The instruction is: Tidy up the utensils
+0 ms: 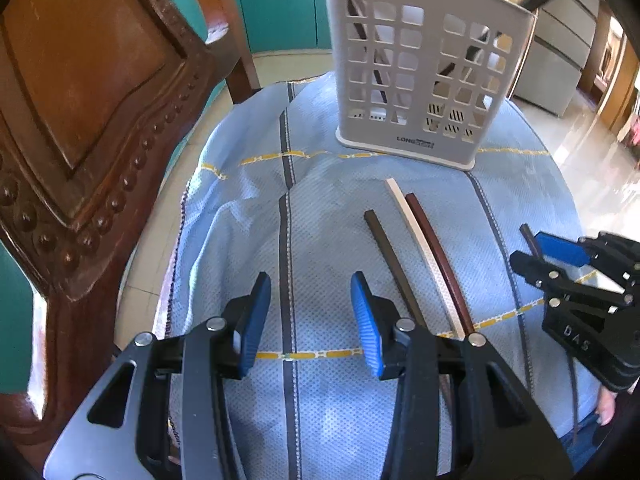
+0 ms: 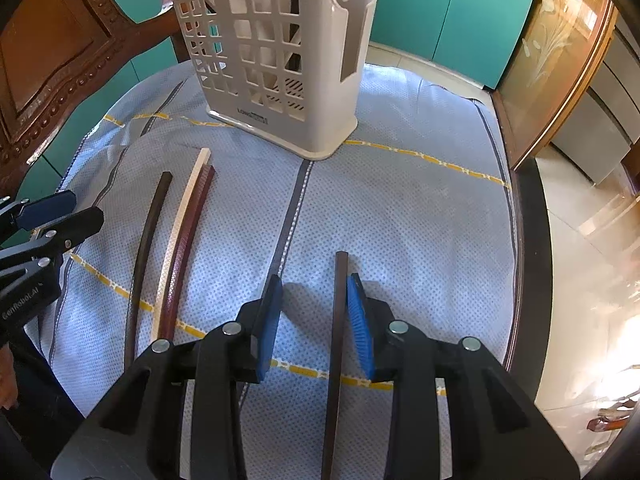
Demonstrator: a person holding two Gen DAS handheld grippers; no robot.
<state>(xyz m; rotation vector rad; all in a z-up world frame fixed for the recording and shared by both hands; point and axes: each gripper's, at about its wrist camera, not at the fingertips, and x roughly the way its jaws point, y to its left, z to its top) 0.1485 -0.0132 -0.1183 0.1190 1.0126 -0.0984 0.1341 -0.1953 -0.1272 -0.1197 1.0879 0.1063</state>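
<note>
A white slotted utensil holder (image 1: 420, 76) stands at the back of the blue cloth, with dark sticks inside; it also shows in the right wrist view (image 2: 280, 56). Three chopsticks lie on the cloth: a dark brown one (image 1: 394, 260), a cream one (image 1: 420, 240) and a reddish one (image 1: 438, 248). My left gripper (image 1: 311, 320) is open and empty, just left of them. My right gripper (image 2: 314, 320) is open around a fourth dark chopstick (image 2: 338, 320), which rests against the right pad (image 2: 360, 320).
A carved wooden chair back (image 1: 80, 120) stands close on the left. The blue cloth (image 2: 400, 220) covers a small table whose right edge drops to a tiled floor (image 2: 592, 280). Teal cabinets (image 2: 460, 8) stand behind.
</note>
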